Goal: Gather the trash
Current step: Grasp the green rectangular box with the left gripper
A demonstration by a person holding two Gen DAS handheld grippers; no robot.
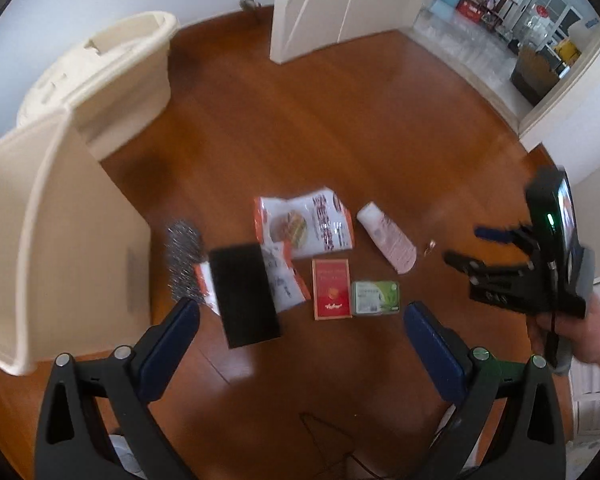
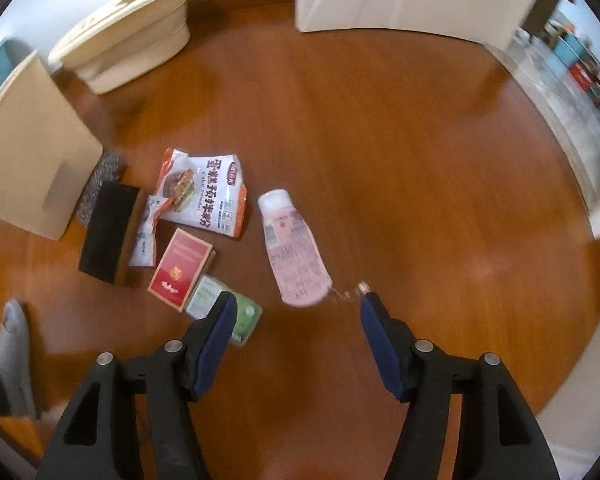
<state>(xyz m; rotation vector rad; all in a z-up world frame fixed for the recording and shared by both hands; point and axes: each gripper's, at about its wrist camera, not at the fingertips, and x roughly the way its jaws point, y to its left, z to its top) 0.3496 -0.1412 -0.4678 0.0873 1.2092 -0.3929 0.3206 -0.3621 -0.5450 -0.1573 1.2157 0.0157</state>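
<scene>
Trash lies on the wooden floor: an orange and white food bag [image 1: 306, 222] [image 2: 204, 190], a pink tube [image 1: 388, 236] [image 2: 294, 250], a red box [image 1: 331, 289] [image 2: 181, 269], a green pack [image 1: 375, 298] [image 2: 228, 312], a black block [image 1: 244, 294] [image 2: 108, 232], a small crumpled wrapper [image 1: 284, 280] [image 2: 148, 232] and a metal scourer [image 1: 183, 262] [image 2: 100, 184]. My left gripper [image 1: 300, 340] is open above the pile, empty. My right gripper [image 2: 298, 334] is open and empty above the tube's end; it shows at the right of the left wrist view [image 1: 466, 246].
A cream bin [image 1: 60, 240] [image 2: 28, 148] stands at the left of the pile, with a second cream tub [image 1: 116, 80] [image 2: 128, 36] behind it. A white door [image 1: 340, 4] and an open doorway [image 1: 520, 32] are at the back.
</scene>
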